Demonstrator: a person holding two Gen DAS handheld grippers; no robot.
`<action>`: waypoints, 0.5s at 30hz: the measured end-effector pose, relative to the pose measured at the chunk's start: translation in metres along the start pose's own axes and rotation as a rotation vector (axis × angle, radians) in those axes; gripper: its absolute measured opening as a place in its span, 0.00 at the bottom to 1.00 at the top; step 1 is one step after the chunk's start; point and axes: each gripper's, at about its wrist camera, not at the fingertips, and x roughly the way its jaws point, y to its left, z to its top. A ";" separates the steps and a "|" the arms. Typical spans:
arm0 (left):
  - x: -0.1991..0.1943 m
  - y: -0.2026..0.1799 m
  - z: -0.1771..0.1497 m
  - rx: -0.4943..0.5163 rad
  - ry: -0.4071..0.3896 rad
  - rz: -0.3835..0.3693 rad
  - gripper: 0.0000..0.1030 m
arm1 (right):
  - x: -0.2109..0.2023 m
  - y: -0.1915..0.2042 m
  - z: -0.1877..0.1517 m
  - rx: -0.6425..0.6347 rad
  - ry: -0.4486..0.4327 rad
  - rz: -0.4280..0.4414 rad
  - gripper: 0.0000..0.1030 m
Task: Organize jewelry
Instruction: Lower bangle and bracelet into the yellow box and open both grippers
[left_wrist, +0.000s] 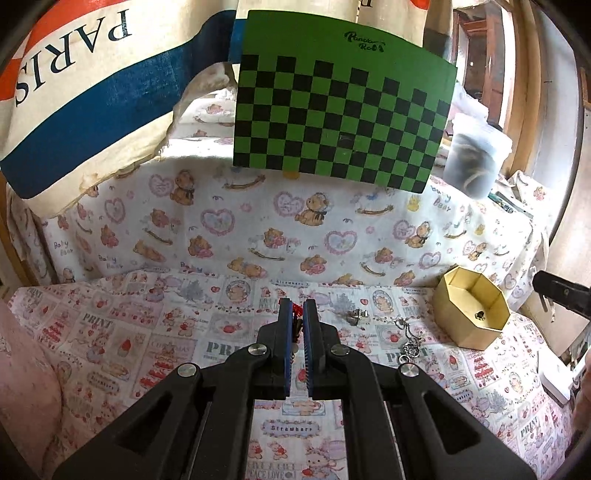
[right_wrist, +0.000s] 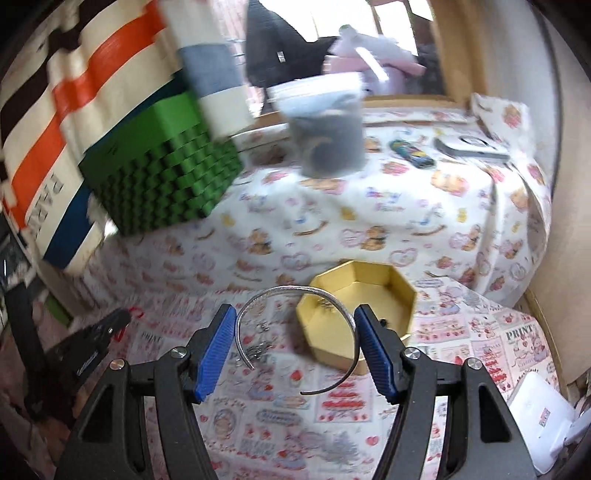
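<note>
My left gripper is shut on a small red jewelry piece above the printed cloth. A gold hexagonal box stands to its right with a small dark item inside; it also shows in the right wrist view. Silver earrings and a chain lie between the left gripper and the box. My right gripper is open; a silver open bangle hangs between its pads, touching the right pad. The left gripper appears at the left of the right wrist view.
A green checkerboard leans at the back beside a PARIS cushion. A translucent tub stands on the raised shelf. A white box lies at the right edge. A remote and a phone lie behind.
</note>
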 end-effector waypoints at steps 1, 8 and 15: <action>0.000 0.000 0.000 -0.002 0.002 -0.006 0.04 | 0.002 -0.005 0.000 0.008 0.001 -0.002 0.66; -0.015 -0.016 0.003 -0.006 0.003 -0.127 0.04 | 0.028 -0.040 -0.001 0.086 0.033 0.029 0.66; 0.010 -0.063 0.028 -0.012 0.093 -0.244 0.04 | 0.047 -0.069 0.002 0.186 0.024 0.156 0.66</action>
